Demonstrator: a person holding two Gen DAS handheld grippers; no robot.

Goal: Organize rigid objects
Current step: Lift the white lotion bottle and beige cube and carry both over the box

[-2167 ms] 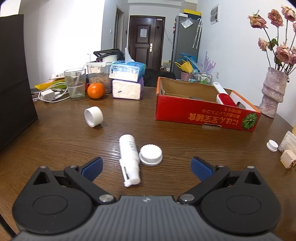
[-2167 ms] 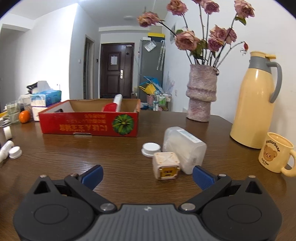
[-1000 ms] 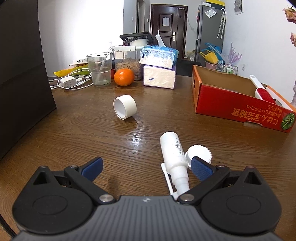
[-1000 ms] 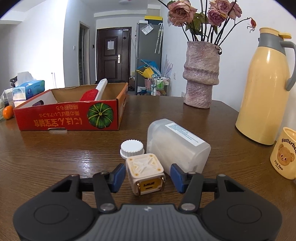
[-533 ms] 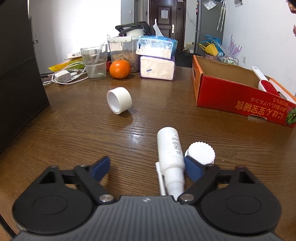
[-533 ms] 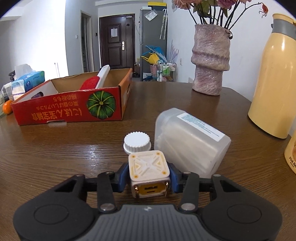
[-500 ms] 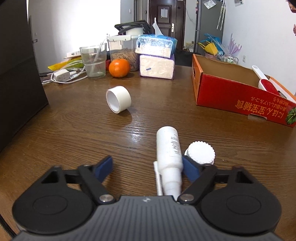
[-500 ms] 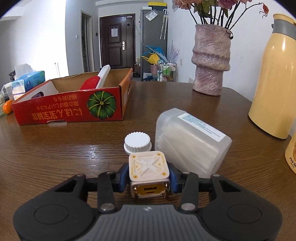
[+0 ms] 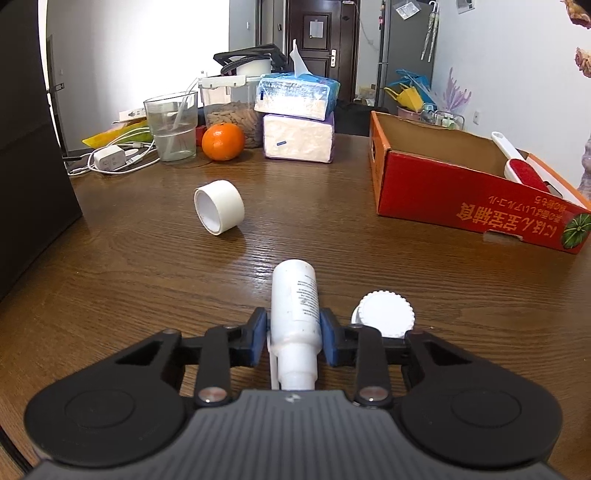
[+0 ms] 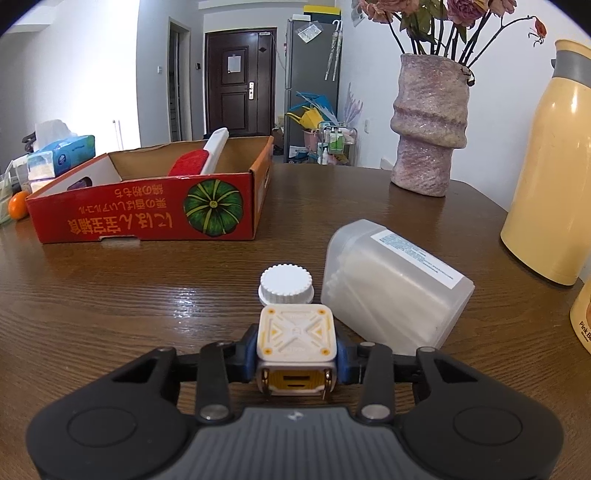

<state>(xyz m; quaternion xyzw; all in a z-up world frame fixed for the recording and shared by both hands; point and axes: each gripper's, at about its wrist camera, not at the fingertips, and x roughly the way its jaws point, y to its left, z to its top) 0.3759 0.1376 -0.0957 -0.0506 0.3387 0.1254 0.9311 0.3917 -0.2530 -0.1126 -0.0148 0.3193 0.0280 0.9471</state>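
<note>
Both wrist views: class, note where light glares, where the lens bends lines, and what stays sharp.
Left wrist view: bright window light washes out the far left wall; the red box rim bows; the spray bottle between the jaws is sharp. Right wrist view: glare streaks the table by the white cap; dark corners; the thermos leans; the cube is crisp.

On my left the table back edge holds a glass, an orange just beside it, a jar behind, and two stacked tissue packs. A charger with white cables sits left of the glass. On my right I see a vase with dried roses, a yellow thermos, and a mug at the edge. Door and fridge far back.
</note>
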